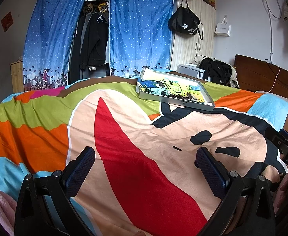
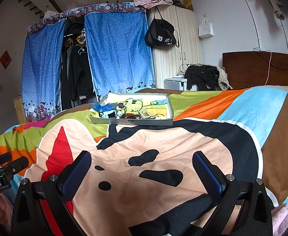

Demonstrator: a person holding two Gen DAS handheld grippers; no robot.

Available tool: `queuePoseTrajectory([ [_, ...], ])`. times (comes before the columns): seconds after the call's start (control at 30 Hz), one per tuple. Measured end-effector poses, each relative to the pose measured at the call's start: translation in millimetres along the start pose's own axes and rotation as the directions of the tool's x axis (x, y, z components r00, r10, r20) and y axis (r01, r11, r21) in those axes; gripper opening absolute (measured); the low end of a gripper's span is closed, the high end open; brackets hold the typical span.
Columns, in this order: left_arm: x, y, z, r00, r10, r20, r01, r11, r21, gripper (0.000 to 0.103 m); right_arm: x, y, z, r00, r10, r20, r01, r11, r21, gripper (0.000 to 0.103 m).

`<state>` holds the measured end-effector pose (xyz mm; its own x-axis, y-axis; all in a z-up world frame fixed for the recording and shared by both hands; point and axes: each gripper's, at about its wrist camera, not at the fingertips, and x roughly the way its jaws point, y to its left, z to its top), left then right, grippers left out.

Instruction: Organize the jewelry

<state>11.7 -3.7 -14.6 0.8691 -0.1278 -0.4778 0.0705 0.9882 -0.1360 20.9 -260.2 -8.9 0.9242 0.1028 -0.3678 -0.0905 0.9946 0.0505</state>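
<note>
A shallow grey box [image 2: 132, 121] with a cartoon drawing inside lies on the bed, far ahead of both grippers. Jewelry [image 2: 130, 115] is heaped at its near edge: dark beads, a ring, small metal pieces. In the left wrist view the same box [image 1: 175, 103] sits up and to the right, dark beads [image 1: 180, 96] showing at its near side. My left gripper [image 1: 145, 157] hovers open over the bedspread, nothing between its fingers. My right gripper [image 2: 142, 158] is likewise open and empty. Each gripper is partly visible in the other's view.
A colourful cartoon bedspread [image 2: 163, 147] covers the bed. Behind it stand a blue dotted fabric wardrobe [image 2: 116, 55] with dark clothes, a cream cupboard [image 2: 183, 45] with a black bag hanging, and a brown headboard [image 2: 262, 68]. Pink fleece [image 2: 283, 214] lies at the near corner.
</note>
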Motion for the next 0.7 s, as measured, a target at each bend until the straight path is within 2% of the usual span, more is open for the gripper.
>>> queuePoseTrajectory([
  [0.7, -0.1, 1.6, 1.7, 1.000, -0.001, -0.001, 0.001, 1.000, 0.001, 0.101, 1.0, -2.3, -0.7, 1.000, 0.002, -0.002, -0.002, 1.000, -0.004, 0.103],
])
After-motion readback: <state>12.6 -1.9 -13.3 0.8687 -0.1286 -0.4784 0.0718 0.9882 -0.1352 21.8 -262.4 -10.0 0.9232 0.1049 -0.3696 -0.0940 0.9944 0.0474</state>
